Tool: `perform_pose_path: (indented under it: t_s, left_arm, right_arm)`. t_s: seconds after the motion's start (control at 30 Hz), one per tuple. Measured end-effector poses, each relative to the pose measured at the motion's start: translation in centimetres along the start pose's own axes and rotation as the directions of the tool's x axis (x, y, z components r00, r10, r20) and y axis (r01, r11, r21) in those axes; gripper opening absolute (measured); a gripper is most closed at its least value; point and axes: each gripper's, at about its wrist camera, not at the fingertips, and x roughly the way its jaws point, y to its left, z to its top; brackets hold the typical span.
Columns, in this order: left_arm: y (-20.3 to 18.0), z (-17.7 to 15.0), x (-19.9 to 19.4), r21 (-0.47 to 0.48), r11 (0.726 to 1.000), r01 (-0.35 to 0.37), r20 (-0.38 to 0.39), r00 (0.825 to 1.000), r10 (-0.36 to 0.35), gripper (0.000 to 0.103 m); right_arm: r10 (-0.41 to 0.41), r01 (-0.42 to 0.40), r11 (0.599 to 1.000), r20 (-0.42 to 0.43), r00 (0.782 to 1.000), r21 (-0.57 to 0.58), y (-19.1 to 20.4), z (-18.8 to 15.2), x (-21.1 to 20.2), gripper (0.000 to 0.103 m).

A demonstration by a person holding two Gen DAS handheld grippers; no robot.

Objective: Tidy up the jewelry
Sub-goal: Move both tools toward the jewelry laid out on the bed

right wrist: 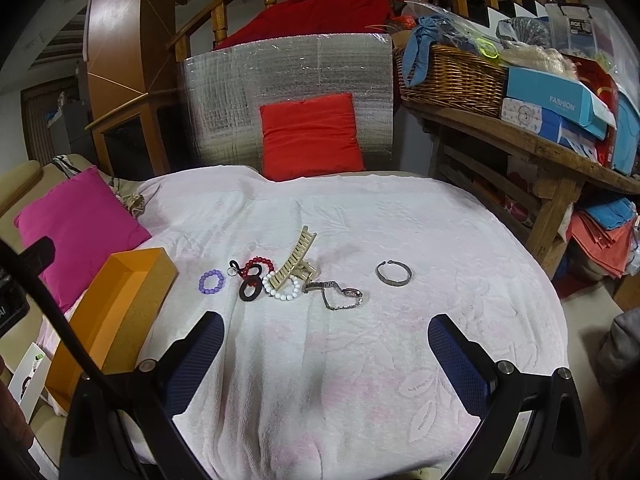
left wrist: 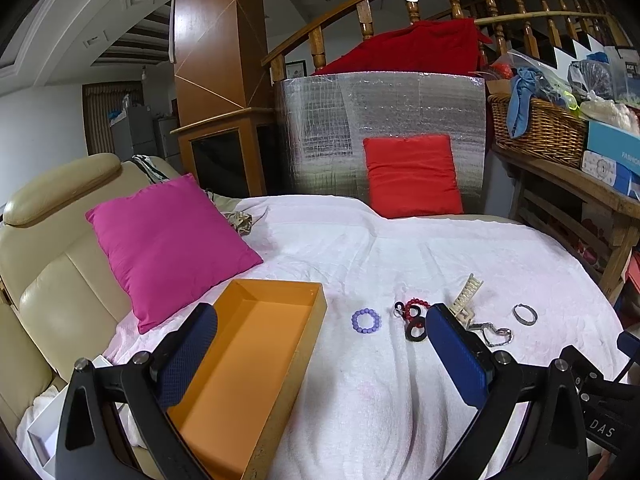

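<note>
Your white blanket (right wrist: 360, 220) covers the seat, with the orange box (left wrist: 256, 344) lying open at its left edge, just beside the pink cushion (left wrist: 168, 240). Your left claw (left wrist: 320, 352) hangs spread apart over the box's right wall; your right claw (right wrist: 326, 356) is spread too, holding nothing. Ahead lie the beige hair clip (right wrist: 294, 260) (touching the white bead bracelet (right wrist: 282, 288)), metal bangle (right wrist: 394, 273), chain bracelet (right wrist: 340, 296), red beads (right wrist: 260, 266) and purple bead bracelet (right wrist: 211, 281).
</note>
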Motion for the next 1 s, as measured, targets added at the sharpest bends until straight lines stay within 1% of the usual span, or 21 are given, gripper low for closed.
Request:
perform_pose_path:
  t_s: [0.4, 0.63, 1.0]
  left_arm:
    - [-0.9, 0.1, 1.3, 0.017, 1.0, 0.001, -0.008, 1.0, -0.001, 0.103]
    - [-1.9, 0.4, 2.9, 0.029, 1.0, 0.007, -0.02, 1.0, -0.007, 0.103]
    - [-4.3, 0.9, 7.3, 0.04, 0.999, 0.009, -0.049, 0.999, -0.007, 0.103]
  right_arm:
    - [-0.008, 0.009, 1.0, -0.014, 1.0, 0.02, -0.9, 0.1, 1.6, 0.103]
    - [-0.014, 0.015, 1.0, -0.021, 1.0, 0.027, -1.5, 0.5, 3.1, 0.103]
    - [-0.026, 0.027, 0.998, -0.023, 0.999, 0.054, -2.4, 2.2, 7.5, 0.103]
